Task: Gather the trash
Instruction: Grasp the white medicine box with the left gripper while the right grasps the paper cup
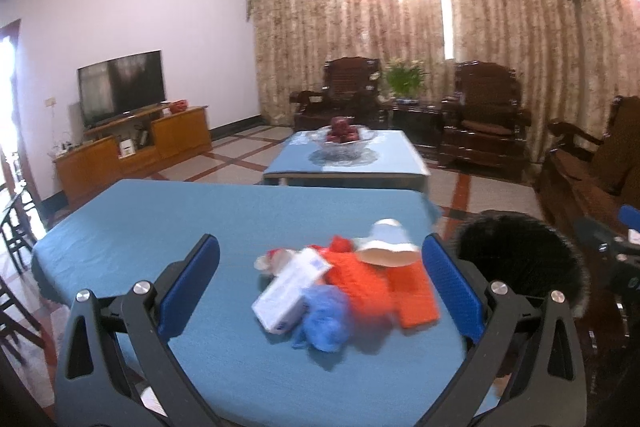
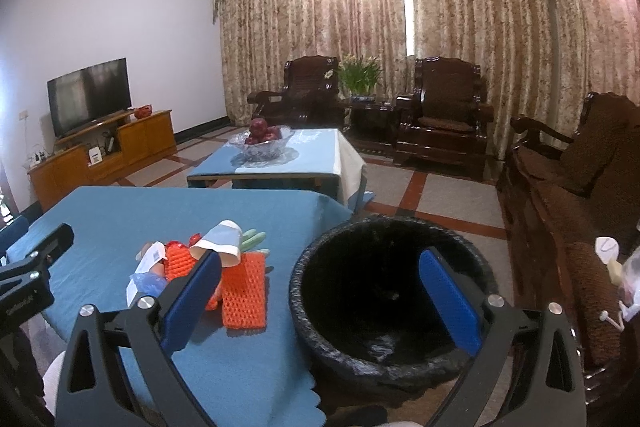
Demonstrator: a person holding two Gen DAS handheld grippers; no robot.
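Orange foam netting (image 1: 360, 287), ribbed and soft-looking, is lying at the middle of the trash pile on the blue tablecloth (image 1: 160, 227), and a second flat rectangle of the same mesh, the orange mesh sleeve (image 2: 244, 297), is sitting just beside it on the side nearer the bin. A white carton (image 1: 290, 289), boxy and smooth, is leaning against the netting, with a crumpled blue plastic bag (image 1: 322, 323) touching its near end. A paper cup (image 1: 386, 247), tipped on its side with its pale rim open, is resting on the far edge of the netting, and something red and shiny is peeking out behind it. In the left wrist view the pile is blurred.

The left gripper (image 1: 320, 275) is hanging over the pile with its jaws spread wide and nothing between them; the blue ribbed pads (image 1: 452, 287) are framing the trash on either side. The right gripper (image 2: 320, 287) is likewise standing wide open and empty, set to the right of the pile, above the black-lined bin (image 2: 316, 307), which is round, glossy and crinkled at the rim and is standing just beside the tablecloth's scalloped edge.

Well beyond the pile, a glass bowl of red fruit (image 2: 260, 141) is sitting on a second blue-topped table.
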